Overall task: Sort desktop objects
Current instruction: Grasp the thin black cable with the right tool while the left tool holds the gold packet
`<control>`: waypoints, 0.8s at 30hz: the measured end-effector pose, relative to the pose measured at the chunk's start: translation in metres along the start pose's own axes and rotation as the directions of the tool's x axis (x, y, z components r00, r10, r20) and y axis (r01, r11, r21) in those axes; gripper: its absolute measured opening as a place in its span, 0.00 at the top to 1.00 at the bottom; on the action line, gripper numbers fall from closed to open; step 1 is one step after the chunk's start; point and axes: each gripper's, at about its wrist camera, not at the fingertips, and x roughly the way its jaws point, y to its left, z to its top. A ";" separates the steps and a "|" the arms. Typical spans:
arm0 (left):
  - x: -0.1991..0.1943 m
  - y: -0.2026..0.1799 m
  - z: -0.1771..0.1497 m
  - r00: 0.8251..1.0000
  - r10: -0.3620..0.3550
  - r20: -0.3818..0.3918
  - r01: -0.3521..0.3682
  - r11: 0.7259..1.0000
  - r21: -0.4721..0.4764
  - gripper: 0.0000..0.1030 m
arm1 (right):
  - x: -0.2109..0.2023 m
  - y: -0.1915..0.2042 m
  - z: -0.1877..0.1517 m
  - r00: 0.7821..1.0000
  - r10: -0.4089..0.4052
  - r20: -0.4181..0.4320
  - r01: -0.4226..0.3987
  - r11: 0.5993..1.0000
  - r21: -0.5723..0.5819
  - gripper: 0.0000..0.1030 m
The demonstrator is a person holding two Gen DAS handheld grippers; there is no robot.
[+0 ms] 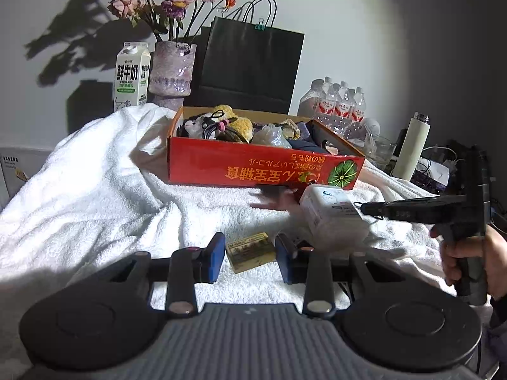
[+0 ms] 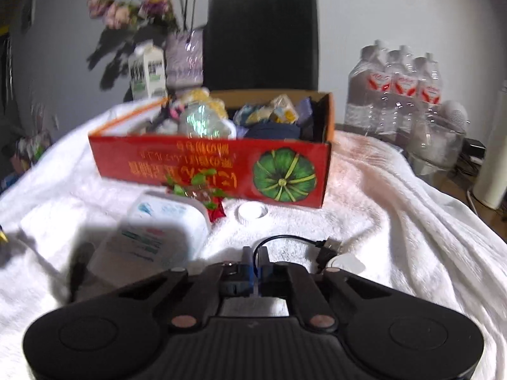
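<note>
the left gripper (image 1: 250,255) stood part open around a small yellow box (image 1: 250,251) on the towel (image 1: 95,196), pads seemingly not pressing, probably lined up to lift it into the red box (image 1: 263,164). the right gripper (image 2: 255,258) was closed, pinching a black cable (image 2: 285,240) near the tissue pack (image 2: 158,231).

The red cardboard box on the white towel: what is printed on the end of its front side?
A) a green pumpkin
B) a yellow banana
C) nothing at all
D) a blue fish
A: the red box shows a green pumpkin with pale ribs at the right end of its front.
</note>
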 end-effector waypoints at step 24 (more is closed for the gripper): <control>-0.015 -0.001 -0.006 1.000 -0.005 0.012 0.005 1.000 -0.003 0.65 | -0.087 -0.014 -0.042 0.985 0.148 0.088 -0.166 0.953 0.252 0.73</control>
